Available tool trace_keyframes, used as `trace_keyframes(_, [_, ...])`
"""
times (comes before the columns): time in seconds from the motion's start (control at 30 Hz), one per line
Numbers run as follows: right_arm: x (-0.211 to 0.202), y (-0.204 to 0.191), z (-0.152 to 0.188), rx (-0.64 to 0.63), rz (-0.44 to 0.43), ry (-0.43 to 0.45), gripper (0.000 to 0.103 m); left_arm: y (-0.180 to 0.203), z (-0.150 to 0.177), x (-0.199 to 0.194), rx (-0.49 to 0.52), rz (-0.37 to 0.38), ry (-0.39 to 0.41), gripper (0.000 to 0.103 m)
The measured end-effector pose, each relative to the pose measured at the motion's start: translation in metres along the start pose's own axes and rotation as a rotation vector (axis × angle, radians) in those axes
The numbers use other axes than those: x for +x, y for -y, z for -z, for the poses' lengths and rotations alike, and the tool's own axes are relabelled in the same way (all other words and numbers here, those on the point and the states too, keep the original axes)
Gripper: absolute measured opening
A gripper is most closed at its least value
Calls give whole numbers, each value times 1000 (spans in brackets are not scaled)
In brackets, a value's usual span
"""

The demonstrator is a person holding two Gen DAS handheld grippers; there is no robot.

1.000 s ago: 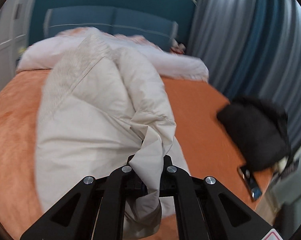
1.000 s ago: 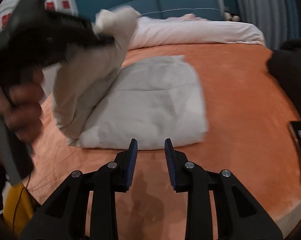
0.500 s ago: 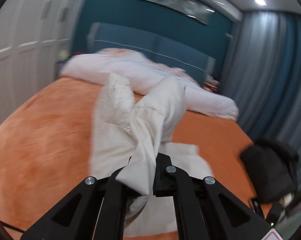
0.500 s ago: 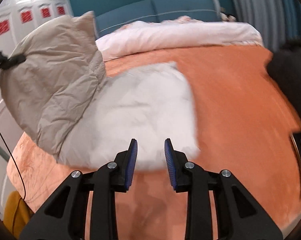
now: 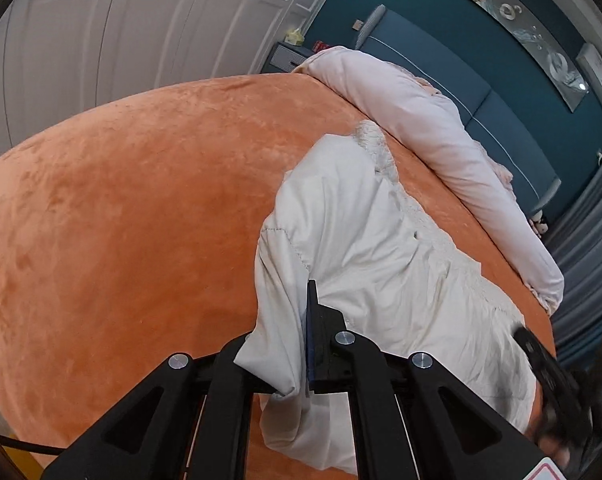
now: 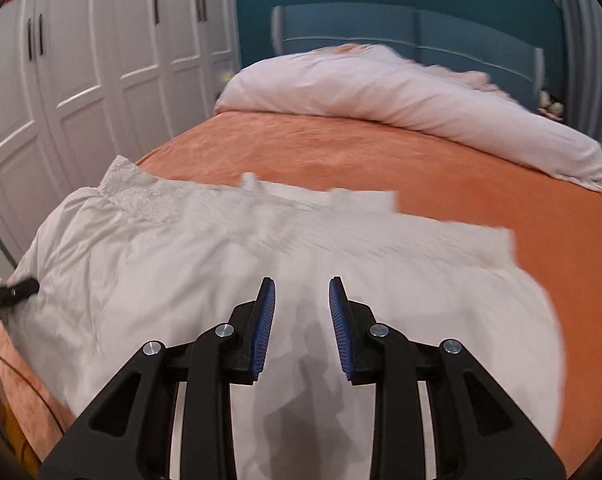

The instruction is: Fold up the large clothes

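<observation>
Left gripper (image 5: 301, 336) jaws clamp the cream garment (image 5: 385, 264) (right gripper (image 6: 301, 320) jaws parted).

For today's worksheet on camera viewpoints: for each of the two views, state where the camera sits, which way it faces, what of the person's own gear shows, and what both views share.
Left wrist: sits on the left tool, tilted, facing across the orange bed toward white wardrobe doors; its fingers pinch a cream garment.
Right wrist: sits on the right tool, low over the garment, facing the blue headboard; its fingers stand open, and the left tool's tip shows at the left edge.
Shared: garment, bed, rolled pale duvet, wardrobe, headboard.
</observation>
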State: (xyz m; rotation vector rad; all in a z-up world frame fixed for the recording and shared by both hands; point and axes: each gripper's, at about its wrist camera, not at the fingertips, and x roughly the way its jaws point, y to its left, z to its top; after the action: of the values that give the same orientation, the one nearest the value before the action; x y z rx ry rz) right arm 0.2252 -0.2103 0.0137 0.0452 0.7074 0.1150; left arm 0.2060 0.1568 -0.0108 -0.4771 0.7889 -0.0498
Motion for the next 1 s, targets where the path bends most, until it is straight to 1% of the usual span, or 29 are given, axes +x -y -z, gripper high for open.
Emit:
trace_keyframes(0.1, [42,-19,-2,25,-31,-78,28,5,7,-2,40,-14,3,3])
trace_keyframes(0.17, [65,-35,7,7,-13,-111,28,8,3,1,52,-23,1,2])
trace_keyframes(0.27, [75,-55,15,-43,50,-95,28,6,1,4,53,-34,-11,3])
trace_keyframes(0.47, [84,-60,18,-52,62,-97,28,2,-2,10,30,-44,-32,3])
trace_keyframes(0.6, [88,-68,21,-88,93,-79,28,3,-3,15,44,-73,-37,4])
trace_keyframes(0.7, [91,-66,21,-84,86,-80,28,5,-2,17,50,-86,-43,5])
trace_keyframes(0.77, [92,-67,21,-82,86,-81,28,8,-2,17,50,-101,-48,11])
trace_keyframes(0.8, [92,-67,21,-83,87,-80,28,10,-3,18,49,-103,-56,22])
trace_keyframes(0.83, [92,-67,21,-82,86,-80,28,11,-2,19,47,-106,-64,29])
trace_keyframes(0.9, [92,-67,21,-79,83,-80,28,16,-1,20,57,-119,-69,32])
trace_keyframes(1.0, [91,-66,22,-71,78,-77,28,24,1,21,83,-151,-72,41])
